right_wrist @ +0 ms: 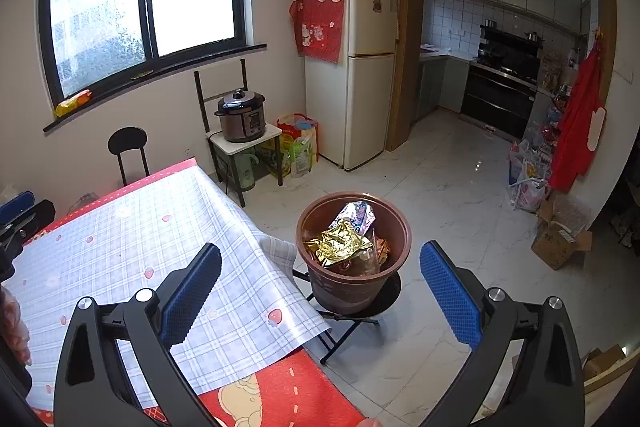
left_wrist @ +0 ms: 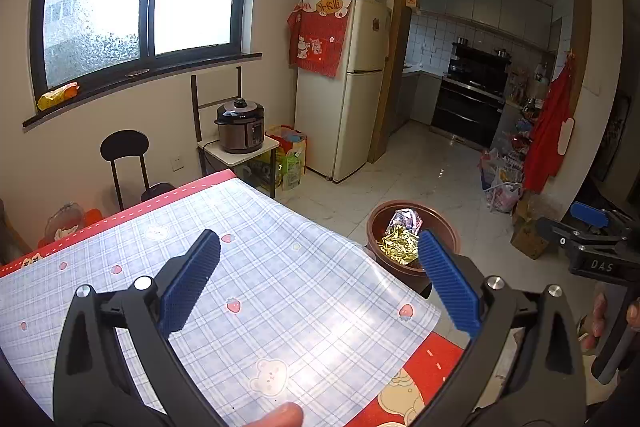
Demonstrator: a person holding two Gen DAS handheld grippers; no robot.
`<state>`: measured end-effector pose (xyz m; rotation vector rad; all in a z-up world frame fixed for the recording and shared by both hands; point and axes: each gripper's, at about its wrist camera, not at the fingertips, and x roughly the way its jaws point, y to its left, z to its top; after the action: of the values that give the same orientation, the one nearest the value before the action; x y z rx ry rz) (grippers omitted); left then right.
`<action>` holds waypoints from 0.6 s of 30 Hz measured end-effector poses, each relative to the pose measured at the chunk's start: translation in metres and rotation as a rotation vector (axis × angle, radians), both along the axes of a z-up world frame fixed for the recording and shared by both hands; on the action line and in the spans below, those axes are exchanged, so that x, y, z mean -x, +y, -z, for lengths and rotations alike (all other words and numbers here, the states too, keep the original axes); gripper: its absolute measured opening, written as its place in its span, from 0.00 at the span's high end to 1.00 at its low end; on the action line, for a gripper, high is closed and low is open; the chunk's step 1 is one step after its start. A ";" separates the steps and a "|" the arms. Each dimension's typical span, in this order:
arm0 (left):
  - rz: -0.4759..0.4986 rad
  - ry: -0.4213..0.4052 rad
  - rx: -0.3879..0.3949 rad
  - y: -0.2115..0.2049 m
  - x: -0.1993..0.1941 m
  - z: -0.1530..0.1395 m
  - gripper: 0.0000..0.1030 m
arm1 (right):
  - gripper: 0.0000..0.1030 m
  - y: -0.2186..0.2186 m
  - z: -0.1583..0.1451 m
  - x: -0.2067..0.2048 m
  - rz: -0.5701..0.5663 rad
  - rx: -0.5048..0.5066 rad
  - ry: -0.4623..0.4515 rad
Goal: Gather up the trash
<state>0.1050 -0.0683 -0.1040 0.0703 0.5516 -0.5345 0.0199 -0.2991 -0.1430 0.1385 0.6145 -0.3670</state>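
Wrappers [right_wrist: 340, 241] fill bin [right_wrist: 320, 283] beside table [right_wrist: 168, 227] edge (hand-held grippers empty).

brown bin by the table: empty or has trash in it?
Has trash. The brown bin holds a crumpled gold wrapper and a silvery packet; both grippers are open and empty.

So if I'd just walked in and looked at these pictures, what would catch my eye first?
Probably the brown bin on a low black stand just off the table's corner, stuffed with wrappers, a crumpled gold one on top. Next, the two open grippers with blue pads, left and right, both holding nothing. The left hovers over the checked tablecloth. Behind stands a cream fridge draped with a red cloth.
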 end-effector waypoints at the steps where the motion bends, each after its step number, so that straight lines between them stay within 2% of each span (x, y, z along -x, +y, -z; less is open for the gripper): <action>1: 0.001 0.001 0.003 0.000 0.001 0.000 0.06 | 0.05 0.001 -0.001 0.000 0.002 0.001 -0.002; 18: 0.025 -0.015 -0.013 -0.003 0.003 -0.001 0.06 | 0.05 -0.003 -0.008 0.006 0.036 0.018 -0.012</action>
<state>0.1020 -0.0716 -0.1026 0.0933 0.5399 -0.5549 0.0141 -0.3023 -0.1352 0.1352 0.5970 -0.4059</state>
